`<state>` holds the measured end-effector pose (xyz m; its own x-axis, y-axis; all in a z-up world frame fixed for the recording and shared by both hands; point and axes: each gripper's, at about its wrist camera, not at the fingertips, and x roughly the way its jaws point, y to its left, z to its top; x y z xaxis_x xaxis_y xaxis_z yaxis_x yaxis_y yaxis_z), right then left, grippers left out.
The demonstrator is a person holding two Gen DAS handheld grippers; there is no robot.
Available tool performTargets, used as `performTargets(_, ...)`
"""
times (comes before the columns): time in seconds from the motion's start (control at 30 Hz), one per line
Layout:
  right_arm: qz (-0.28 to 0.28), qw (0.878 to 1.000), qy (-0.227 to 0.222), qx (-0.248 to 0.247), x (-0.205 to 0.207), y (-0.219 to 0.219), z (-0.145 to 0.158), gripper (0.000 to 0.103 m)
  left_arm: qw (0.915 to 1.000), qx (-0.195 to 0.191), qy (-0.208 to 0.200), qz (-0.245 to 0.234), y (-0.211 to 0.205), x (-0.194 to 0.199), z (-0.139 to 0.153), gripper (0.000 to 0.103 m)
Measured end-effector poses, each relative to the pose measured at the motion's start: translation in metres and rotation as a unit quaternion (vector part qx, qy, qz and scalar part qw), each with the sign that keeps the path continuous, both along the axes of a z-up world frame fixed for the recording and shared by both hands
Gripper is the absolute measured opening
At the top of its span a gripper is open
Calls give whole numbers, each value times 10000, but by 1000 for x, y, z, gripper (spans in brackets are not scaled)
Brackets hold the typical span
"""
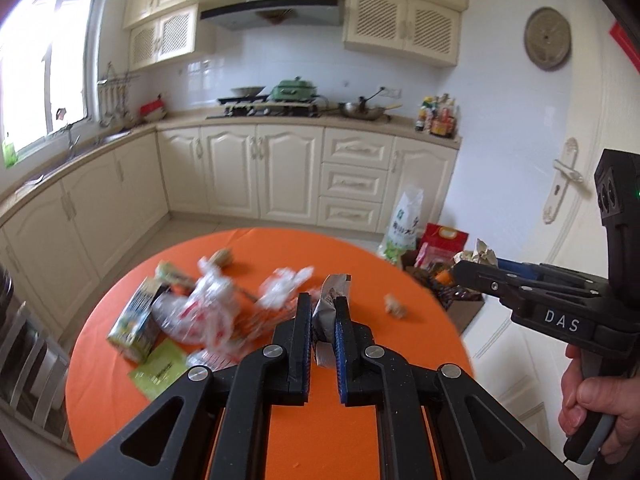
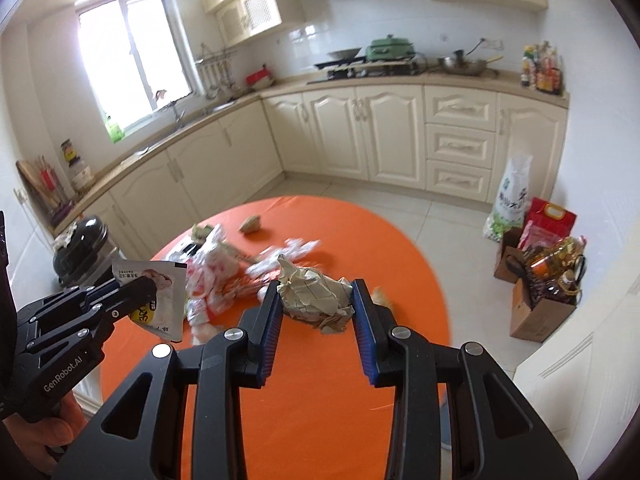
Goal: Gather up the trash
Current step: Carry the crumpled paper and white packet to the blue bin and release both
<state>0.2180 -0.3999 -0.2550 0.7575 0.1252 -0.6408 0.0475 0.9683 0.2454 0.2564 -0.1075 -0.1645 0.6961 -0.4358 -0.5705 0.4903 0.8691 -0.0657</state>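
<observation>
We note the left gripper (image 1: 323, 322) with jaws clenched on a flat white printed snack sachet (image 2: 154, 294), creased, held above the round orange worktop (image 1: 280, 420). Right gripper (image 2: 316, 312) jaws grasp a crumpled ball of cream lined paper (image 2: 310, 294), lifted over the worktop's near half. Remaining trash: clear-and-red plastic wrappers (image 1: 200, 312) and a small printed carton (image 1: 136, 320) toward the left edge; near and right portions bare orange

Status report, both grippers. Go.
Left gripper shut on wrapper. Right gripper shut on paper wad. Both lifted over table. More trash on it; nothing blocking.
</observation>
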Motion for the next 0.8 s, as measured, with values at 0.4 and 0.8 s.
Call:
performTargets(0.4,-1291,9915,-128,-112,-57,-129,14,34,9919,-211,-147,-1247,-136,-16,28,6)
performTargets(0.8,-2270,9669,1030,544,-75,-251,-110,34,9640,657,1128,-2315,-290,22,-74,6)
